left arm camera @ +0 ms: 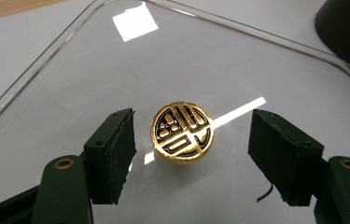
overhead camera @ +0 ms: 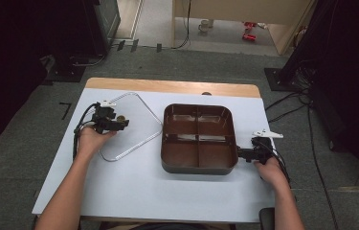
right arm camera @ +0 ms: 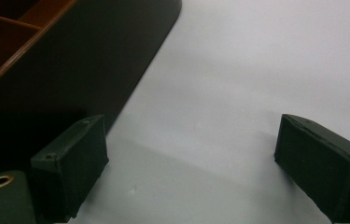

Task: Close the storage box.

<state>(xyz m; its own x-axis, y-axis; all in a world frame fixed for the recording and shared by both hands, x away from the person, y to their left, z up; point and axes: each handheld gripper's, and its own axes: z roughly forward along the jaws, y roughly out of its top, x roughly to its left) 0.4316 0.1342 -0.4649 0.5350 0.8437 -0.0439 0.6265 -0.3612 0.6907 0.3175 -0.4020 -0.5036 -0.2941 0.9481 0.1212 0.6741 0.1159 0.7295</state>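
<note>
Because the clear lid [left arm camera: 210,70] lies flat on the surface left of the brown tray [overhead camera: 198,139], the left gripper [left arm camera: 191,154] brackets its gold knob [left arm camera: 182,132], jaws open and untouching, while the right gripper [right arm camera: 186,163] waits open beside the tray

the knob [left arm camera: 182,132] on the lid [left arm camera: 256,70] is gold with a black pattern of bars, dots and curved lines inside a gold ring. the lid is clear glass with a thin silver rim, and white light patches shine on it. the box [overhead camera: 199,139] is dark brown outside and warmer reddish brown inside its four compartments. the table [overhead camera: 134,187] has a pale grey-white top and a light wooden edge at the far side. the left gripper [left arm camera: 191,156] and the right gripper [right arm camera: 189,170] have black pads and dark green arms with small brass rings. the floor [overhead camera: 24,163] is grey carpet.
</note>
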